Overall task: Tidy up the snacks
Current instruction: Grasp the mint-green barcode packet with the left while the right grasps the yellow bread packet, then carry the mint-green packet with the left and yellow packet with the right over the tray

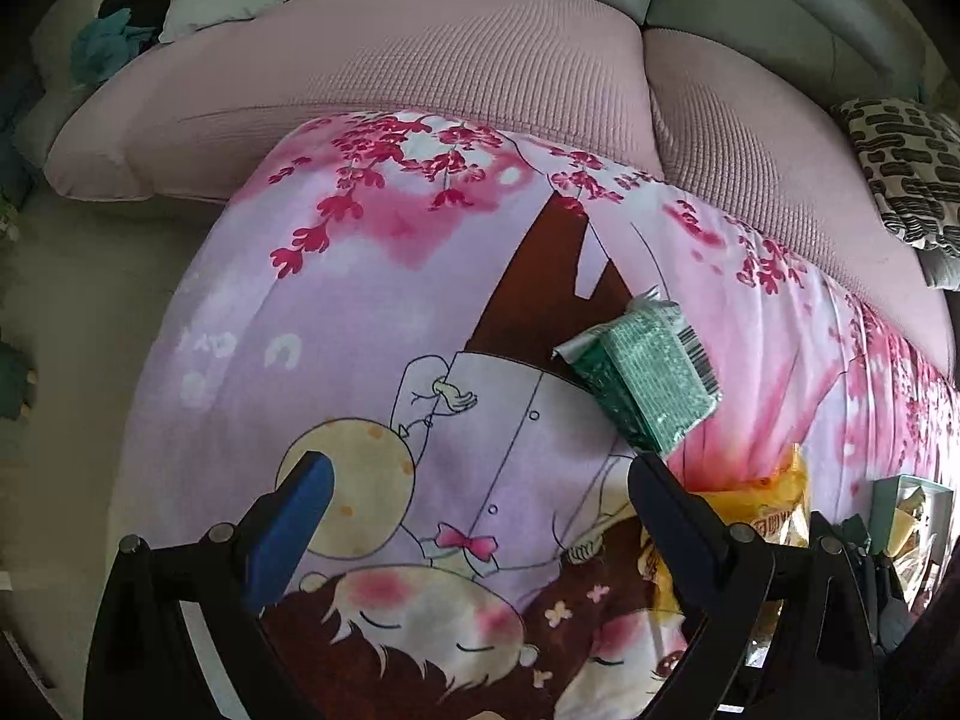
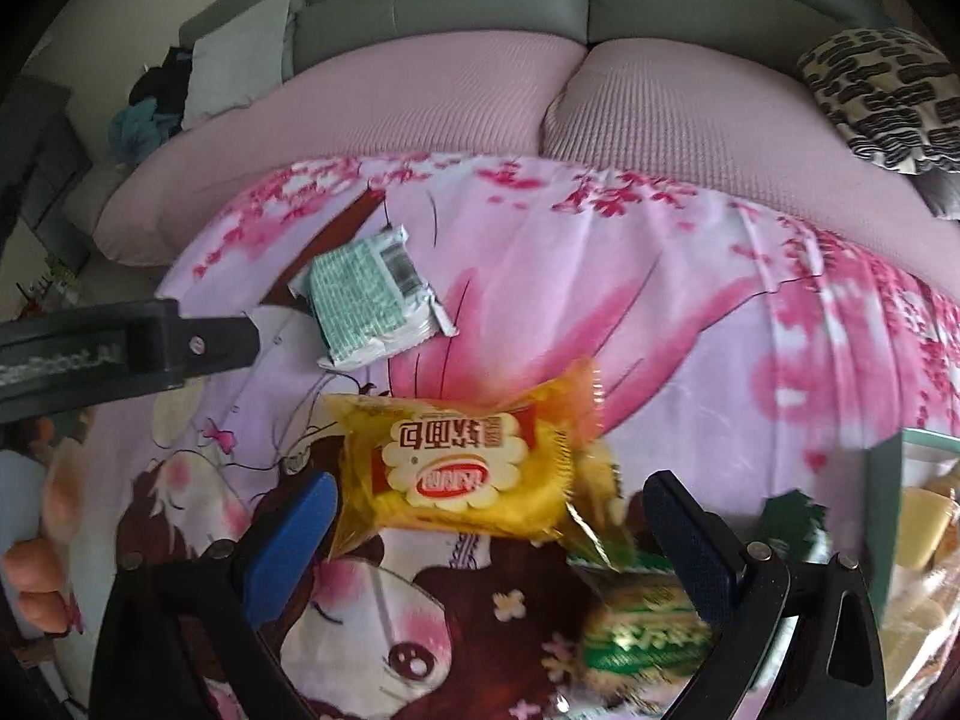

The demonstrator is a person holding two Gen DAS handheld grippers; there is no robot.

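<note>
A yellow snack packet (image 2: pixel 468 468) with a red and white label lies on the cartoon-print sheet (image 2: pixel 630 312). It sits between the fingertips of my right gripper (image 2: pixel 489 480), which is open, and its left end is close to the blue pad. A green packet (image 2: pixel 372 306), back side up, lies farther off to the left. Another green packet (image 2: pixel 648 630) rests by the right finger. My left gripper (image 1: pixel 479 461) is open over the sheet with nothing in it. The green packet (image 1: pixel 648 372) is ahead on its right, and the yellow packet (image 1: pixel 774 504) is partly hidden behind its right finger.
A pale green box (image 2: pixel 888 510) holding several snacks stands at the right edge. A pink sofa cushion (image 2: pixel 420 120) runs behind the sheet, with a black-and-white patterned pillow (image 2: pixel 888 96) at the far right. Part of a hand (image 2: pixel 36 564) shows at lower left.
</note>
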